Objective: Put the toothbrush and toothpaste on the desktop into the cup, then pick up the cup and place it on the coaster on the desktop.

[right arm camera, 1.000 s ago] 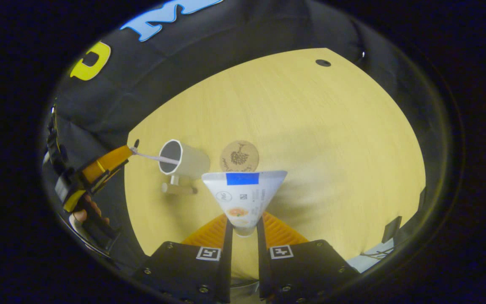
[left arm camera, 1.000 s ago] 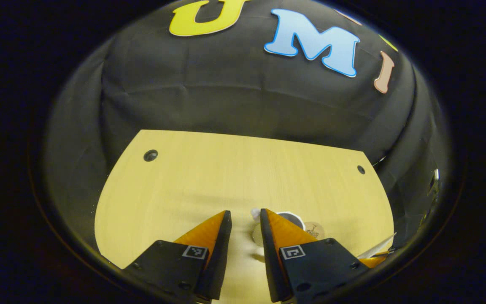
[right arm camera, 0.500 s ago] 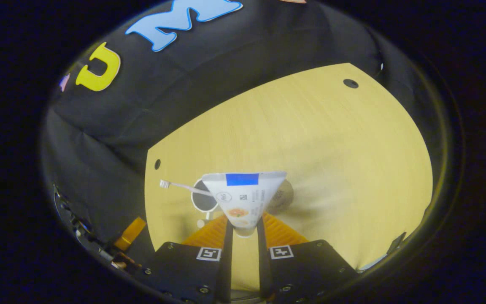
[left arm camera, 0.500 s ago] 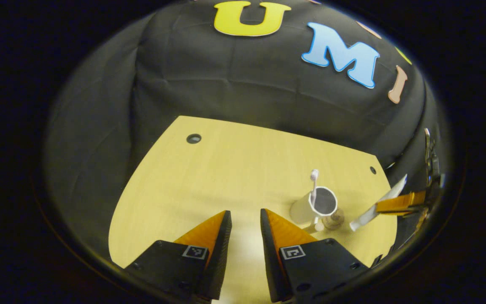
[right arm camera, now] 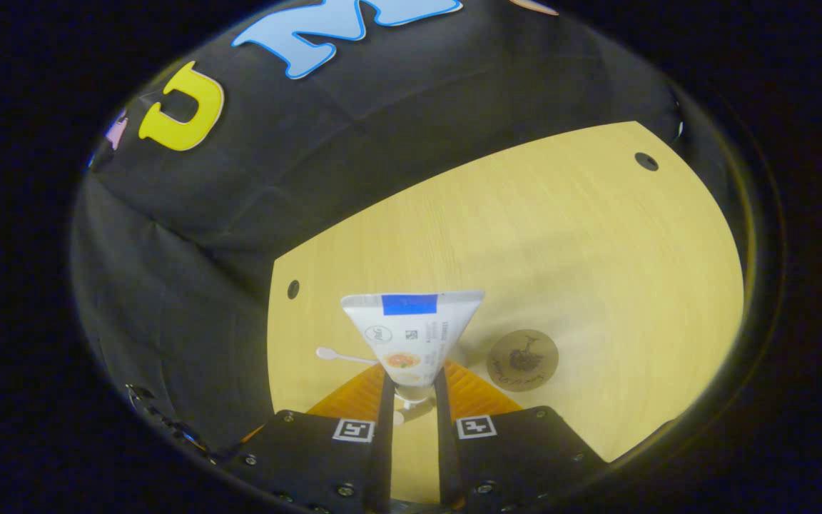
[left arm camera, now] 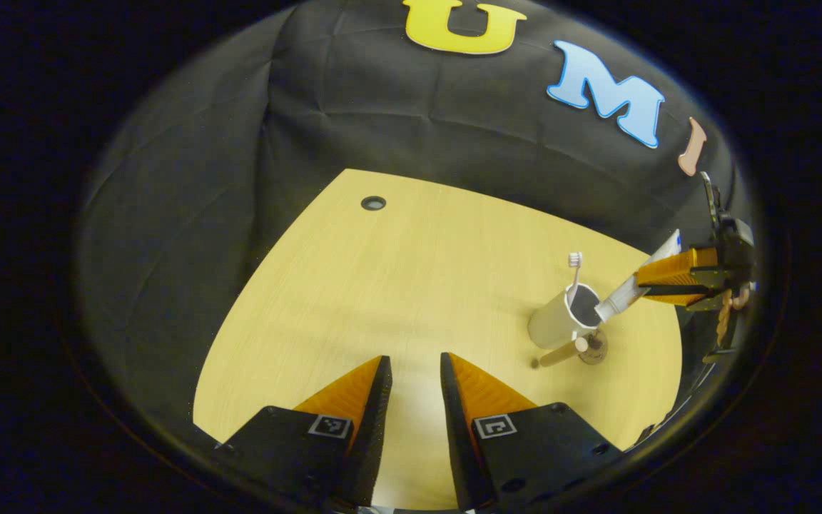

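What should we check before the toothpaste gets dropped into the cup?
1. Toothbrush already in the cup: ok, its head sticks up over the rim.
2. Cup upright on the table: ok.
3. Right gripper squeezing the toothpaste: ok, both fingers press its cap end.
4. Toothpaste over the cup's mouth: ok, in the left gripper view its low end sits at the rim.
5. Left gripper out of the way: ok, open, holding nothing.
6. Coaster free for the cup: ok, nothing on it.
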The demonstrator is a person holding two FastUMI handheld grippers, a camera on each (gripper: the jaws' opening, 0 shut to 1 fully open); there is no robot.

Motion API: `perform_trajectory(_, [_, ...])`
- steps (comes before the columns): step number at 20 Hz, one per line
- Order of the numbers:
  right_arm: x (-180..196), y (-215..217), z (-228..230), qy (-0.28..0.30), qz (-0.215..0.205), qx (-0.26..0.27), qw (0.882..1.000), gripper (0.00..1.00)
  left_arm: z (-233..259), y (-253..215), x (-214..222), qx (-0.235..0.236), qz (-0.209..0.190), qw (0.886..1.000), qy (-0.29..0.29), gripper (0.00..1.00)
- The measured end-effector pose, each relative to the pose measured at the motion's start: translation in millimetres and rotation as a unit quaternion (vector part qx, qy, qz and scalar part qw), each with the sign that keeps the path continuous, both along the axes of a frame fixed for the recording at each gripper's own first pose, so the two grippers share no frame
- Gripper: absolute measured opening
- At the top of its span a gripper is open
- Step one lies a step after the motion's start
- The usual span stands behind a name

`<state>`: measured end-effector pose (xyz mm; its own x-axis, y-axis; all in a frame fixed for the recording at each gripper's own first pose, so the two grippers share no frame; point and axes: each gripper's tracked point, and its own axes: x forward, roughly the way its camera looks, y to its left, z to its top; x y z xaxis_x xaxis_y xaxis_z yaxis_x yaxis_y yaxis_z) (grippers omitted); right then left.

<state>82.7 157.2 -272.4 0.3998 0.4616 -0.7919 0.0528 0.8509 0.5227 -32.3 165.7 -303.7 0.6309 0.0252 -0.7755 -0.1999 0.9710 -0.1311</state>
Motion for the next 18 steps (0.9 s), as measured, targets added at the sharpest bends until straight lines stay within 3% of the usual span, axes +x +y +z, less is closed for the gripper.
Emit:
perform_trajectory(5, [0.6,22.3,-18.6,0.010,0.031,-0.023,0.999,0.27,-9.2,6.7,-18.2,-0.012,0.016,1.000,0.018,0.48])
perform_trajectory(9, [-4.6,20.1,-45.3,0.008,0.052,-0.074,0.996,0.27,-16.6,1.7,-21.8,-0.031,0.023,0.999,0.022,0.46])
perform_trajectory(12, [-7.0,18.2,-46.3,0.001,0.051,-0.085,0.995,0.27,-15.4,-5.4,-20.5,-0.038,0.013,0.999,0.025,0.48])
perform_trajectory(15, [-10.7,22.8,-48.8,0.018,0.044,-0.070,0.996,0.35,-13.6,-25.1,-8.3,-0.041,-0.010,0.999,0.021,0.48])
perform_trajectory(16, [-10.5,24.5,-45.6,0.020,0.041,-0.060,0.997,0.26,-11.8,-31.1,-5.5,-0.043,-0.018,0.999,0.019,0.46])
perform_trajectory(17, [-14.2,24.5,-44.9,0.020,0.040,-0.056,0.997,0.44,-11.3,-36.5,-2.8,-0.045,-0.026,0.998,0.018,0.46])
perform_trajectory(18, [-14.8,22.1,-44.1,0.022,0.040,-0.059,0.997,0.56,-10.4,-45.1,1.4,-0.052,-0.035,0.998,0.017,0.47])
